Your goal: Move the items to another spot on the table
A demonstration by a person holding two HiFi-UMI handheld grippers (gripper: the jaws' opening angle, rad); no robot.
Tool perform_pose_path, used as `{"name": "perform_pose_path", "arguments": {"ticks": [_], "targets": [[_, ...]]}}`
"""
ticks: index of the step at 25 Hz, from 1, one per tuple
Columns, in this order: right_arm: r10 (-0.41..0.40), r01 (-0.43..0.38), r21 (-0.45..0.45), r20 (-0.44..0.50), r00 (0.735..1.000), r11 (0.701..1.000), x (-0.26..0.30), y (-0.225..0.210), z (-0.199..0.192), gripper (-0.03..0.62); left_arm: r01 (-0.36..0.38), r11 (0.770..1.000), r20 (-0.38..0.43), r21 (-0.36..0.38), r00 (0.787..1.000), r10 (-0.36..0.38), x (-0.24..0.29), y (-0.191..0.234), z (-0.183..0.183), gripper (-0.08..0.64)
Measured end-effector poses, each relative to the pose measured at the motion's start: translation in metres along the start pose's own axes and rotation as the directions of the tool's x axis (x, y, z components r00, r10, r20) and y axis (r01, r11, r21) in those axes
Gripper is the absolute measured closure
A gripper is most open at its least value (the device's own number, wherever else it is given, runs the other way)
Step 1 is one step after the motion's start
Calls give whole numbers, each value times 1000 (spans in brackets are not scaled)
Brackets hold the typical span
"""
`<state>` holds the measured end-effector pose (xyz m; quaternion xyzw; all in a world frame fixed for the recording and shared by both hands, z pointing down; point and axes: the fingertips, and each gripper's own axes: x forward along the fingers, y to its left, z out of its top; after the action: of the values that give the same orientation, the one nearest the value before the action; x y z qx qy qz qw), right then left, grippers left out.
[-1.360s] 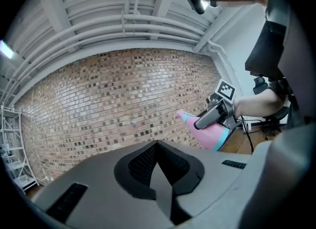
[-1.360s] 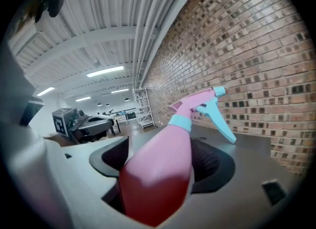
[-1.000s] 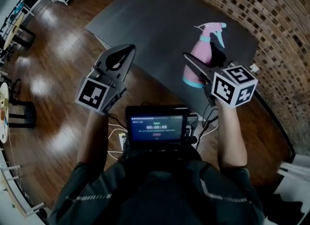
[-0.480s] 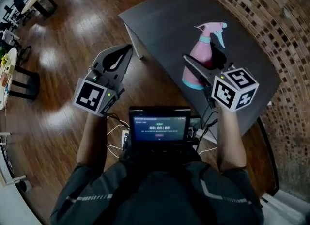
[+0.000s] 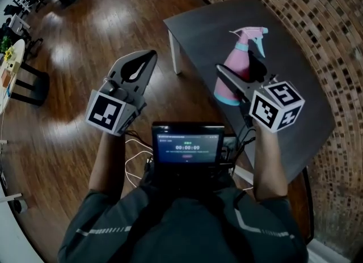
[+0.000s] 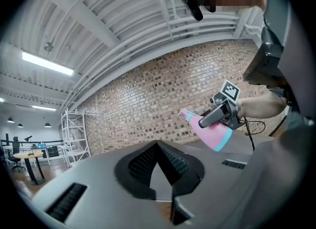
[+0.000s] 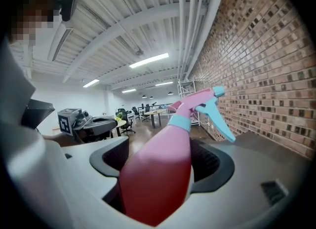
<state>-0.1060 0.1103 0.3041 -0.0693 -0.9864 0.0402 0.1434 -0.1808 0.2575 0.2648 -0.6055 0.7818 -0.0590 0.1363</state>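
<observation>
A pink spray bottle with a teal collar and trigger hangs tilted in the air over the dark grey table. My right gripper is shut on the bottle's body, one jaw on each side. In the right gripper view the bottle fills the gap in the right gripper, nozzle pointing away. My left gripper is raised over the wooden floor to the left, shut and empty; its ridged pads meet at the tip. From the left gripper view the bottle shows at the right.
A screen with cables is mounted at the person's chest. A brick wall runs behind the table. A white table leg stands at the table's near corner. Desks and chairs stand far off on the wooden floor.
Both grippers and the bottle keep their pose. The table and floor have slid right and shrunk in the head view, as if the person turned or stepped back.
</observation>
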Motion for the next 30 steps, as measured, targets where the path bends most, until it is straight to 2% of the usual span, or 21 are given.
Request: {"name": "perform_pose_path", "arguments": {"ticks": [10, 19, 22, 26, 30], "targets": [[85, -85, -33, -15, 996, 996, 88, 1, 25, 202, -72, 997, -16, -1, 997, 72, 10, 73, -23, 563], [134, -134, -25, 1, 991, 991, 152, -55, 46, 202, -99, 995, -61, 15, 993, 100, 73, 124, -43, 563], [123, -123, -9, 11, 992, 992, 170, -81, 50, 202, -79, 997, -78, 27, 994, 81, 99, 137, -51, 563], [105, -105, 20, -3, 994, 994, 186, -121, 52, 202, -74, 997, -85, 2, 994, 74, 137, 152, -61, 563], [71, -69, 48, -25, 997, 996, 196, -163, 49, 202, -32, 999, -89, 3, 996, 32, 180, 158, -68, 563]]}}
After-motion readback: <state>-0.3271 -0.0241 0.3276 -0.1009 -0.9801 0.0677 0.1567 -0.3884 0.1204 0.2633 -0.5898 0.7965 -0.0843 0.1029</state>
